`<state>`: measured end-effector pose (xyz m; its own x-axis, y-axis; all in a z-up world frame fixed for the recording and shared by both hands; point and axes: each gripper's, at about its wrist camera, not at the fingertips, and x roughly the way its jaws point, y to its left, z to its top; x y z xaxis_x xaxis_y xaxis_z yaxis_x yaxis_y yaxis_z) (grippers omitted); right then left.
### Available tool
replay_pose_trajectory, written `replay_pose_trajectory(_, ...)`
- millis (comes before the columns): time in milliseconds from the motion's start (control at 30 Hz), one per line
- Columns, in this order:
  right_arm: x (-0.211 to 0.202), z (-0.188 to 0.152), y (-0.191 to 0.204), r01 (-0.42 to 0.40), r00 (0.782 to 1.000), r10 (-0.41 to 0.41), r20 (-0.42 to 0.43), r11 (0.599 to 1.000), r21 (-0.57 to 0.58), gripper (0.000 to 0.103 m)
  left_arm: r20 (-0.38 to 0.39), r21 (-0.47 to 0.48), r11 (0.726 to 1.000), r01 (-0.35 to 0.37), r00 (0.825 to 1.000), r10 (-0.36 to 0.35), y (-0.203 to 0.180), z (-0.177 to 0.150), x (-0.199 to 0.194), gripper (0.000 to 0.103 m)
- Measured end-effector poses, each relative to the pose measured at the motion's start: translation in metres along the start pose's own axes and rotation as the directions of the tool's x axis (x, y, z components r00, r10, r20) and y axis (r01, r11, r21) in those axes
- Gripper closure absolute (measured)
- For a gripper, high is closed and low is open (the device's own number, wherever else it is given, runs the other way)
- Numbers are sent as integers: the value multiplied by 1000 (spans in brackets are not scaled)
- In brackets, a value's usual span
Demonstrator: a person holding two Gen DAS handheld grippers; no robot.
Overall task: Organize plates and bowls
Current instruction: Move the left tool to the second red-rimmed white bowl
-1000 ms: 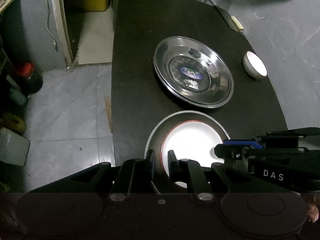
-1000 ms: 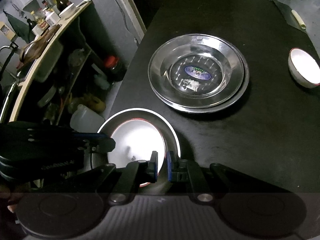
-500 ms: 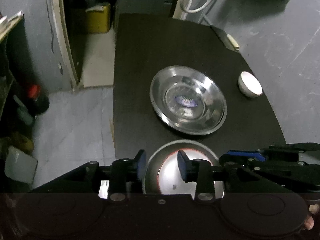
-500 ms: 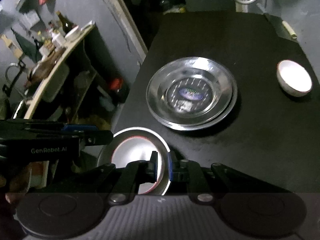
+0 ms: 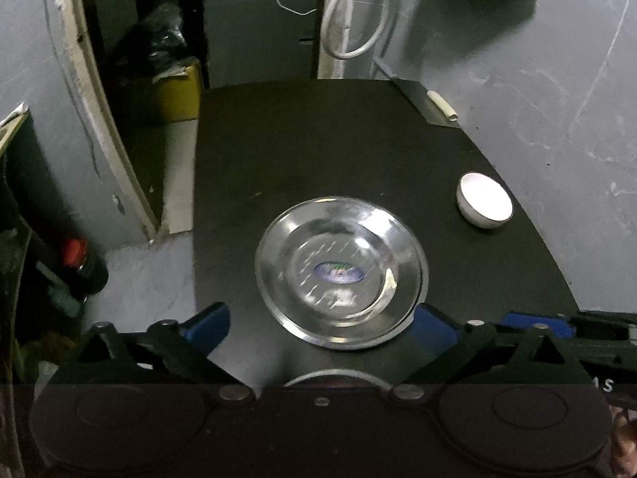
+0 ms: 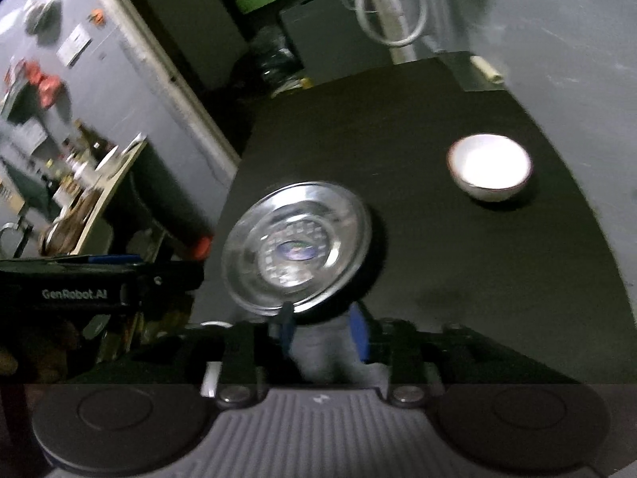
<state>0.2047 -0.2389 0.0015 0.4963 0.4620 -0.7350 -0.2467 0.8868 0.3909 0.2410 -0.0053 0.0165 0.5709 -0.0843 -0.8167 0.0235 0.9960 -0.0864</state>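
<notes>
Left hand-held gripper (image 5: pixel 318 326) gapes wide, empty; right hand-held gripper (image 6: pixel 322 332) looks slightly parted, empty. Mid-bench (image 5: pixel 318 151), the stacked steel plates (image 5: pixel 341 271) seem stiff, slick: pinch the rim. Farther right, the white bowl (image 5: pixel 485 205) looks fragile

A dim room is being shown through fisheye curvature. Glare is being thrown off the steel plate (image 5: pixel 341 271) and white bowl (image 6: pixel 489 167); the right wrist view is being smeared by motion blur.
</notes>
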Motion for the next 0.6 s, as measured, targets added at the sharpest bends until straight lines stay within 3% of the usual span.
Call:
replay_pose_trajectory(133,-1,2,-28,18,1000,-19,16,999,41,42,-26,14,1000,5,1000,-4,-18,11,18,3)
replay_pose_trajectory(267,3,1,-55,44,999,-45,8,996,84,9,-69,34,999,11,998,-8,-41,21,42,3)
replay_pose_trajectory(333,6,3,-69,58,998,-58,-5,993,108,2,-90,51,999,11,996,-7,-52,26,56,3)
replay_pose_trajectory(600,21,14,-106,121,993,-120,-18,983,137,0,-104,110,994,-10,994,22,-88,53,98,2)
